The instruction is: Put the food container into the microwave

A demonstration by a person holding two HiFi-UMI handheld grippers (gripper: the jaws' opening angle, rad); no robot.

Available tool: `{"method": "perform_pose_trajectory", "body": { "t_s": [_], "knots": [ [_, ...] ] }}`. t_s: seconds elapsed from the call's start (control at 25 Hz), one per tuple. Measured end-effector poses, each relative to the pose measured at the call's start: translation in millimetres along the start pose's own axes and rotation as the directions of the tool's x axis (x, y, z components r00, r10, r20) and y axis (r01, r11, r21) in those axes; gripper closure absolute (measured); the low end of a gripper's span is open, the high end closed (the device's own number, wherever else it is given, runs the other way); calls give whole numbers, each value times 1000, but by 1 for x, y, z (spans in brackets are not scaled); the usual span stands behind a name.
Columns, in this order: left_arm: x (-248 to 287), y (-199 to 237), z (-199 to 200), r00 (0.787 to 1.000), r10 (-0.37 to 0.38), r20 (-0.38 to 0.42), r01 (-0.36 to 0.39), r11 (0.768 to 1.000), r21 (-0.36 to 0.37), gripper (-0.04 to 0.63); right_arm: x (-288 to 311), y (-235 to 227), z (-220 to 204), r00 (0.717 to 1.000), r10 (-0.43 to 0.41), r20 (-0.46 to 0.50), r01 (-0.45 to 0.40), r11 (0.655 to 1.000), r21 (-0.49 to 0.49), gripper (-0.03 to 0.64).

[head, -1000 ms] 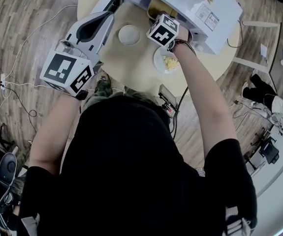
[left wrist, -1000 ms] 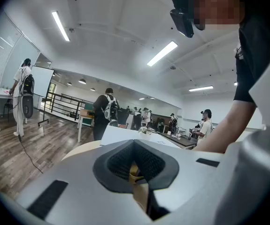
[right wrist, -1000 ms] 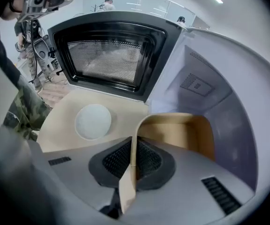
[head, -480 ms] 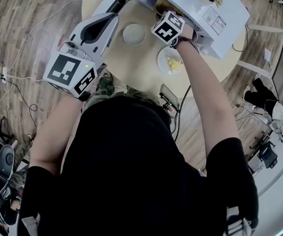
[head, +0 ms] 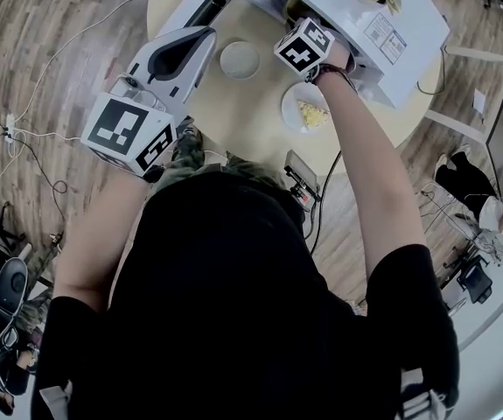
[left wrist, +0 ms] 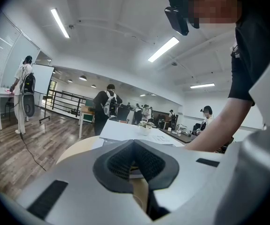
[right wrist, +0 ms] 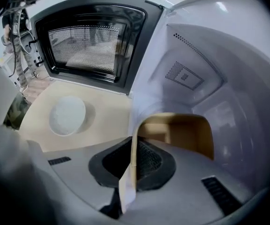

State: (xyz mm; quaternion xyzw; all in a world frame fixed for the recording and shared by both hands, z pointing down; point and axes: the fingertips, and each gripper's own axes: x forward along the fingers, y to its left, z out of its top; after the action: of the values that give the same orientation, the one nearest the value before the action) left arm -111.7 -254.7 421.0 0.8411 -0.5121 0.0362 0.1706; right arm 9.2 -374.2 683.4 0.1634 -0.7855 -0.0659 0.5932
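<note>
Right gripper view: the right tool (right wrist: 134,150) pinches the near wall of the food container (right wrist: 181,131), which sits ahead of it inside the microwave (right wrist: 210,64).
I judge the placing step is almost done; next, the container must settle on the cavity floor and be released. Left of this tool stand the open door (right wrist: 90,41) and a white round dish (right wrist: 67,115) on the surface (right wrist: 104,109); nothing blocks the way. The left tool (left wrist: 135,159) is pressed together, empty.
</note>
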Motion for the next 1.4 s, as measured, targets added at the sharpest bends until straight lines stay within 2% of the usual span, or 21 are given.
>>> {"method": "perform_pose_trajectory", "body": {
  "t_s": [0.48, 0.68, 0.92, 1.2, 1.4],
  "knots": [
    [2, -3, -7, 1000, 6, -15, -6, 1000, -13, 577, 6, -20, -5, 988, -151, 11, 151, 988, -21, 570],
    [3, -2, -8, 1000, 6, -17, -6, 1000, -22, 577, 7, -30, -8, 973, -231, 0, 231, 973, -27, 552],
    [3, -3, -9, 1000, 0, -19, 0, 1000, -20, 577, 3, -33, -6, 961, -276, 2, 276, 961, -19, 531],
    [4, -7, -7, 1000, -15, -8, 15, 1000, -17, 577, -17, -34, -4, 938, -344, 50, 344, 939, 12, 508],
    [3, -12, -5, 999, -32, 2, 32, 999, -10, 577, -35, -20, -3, 929, -362, 80, 364, 932, -3, 508]
  ]
}}
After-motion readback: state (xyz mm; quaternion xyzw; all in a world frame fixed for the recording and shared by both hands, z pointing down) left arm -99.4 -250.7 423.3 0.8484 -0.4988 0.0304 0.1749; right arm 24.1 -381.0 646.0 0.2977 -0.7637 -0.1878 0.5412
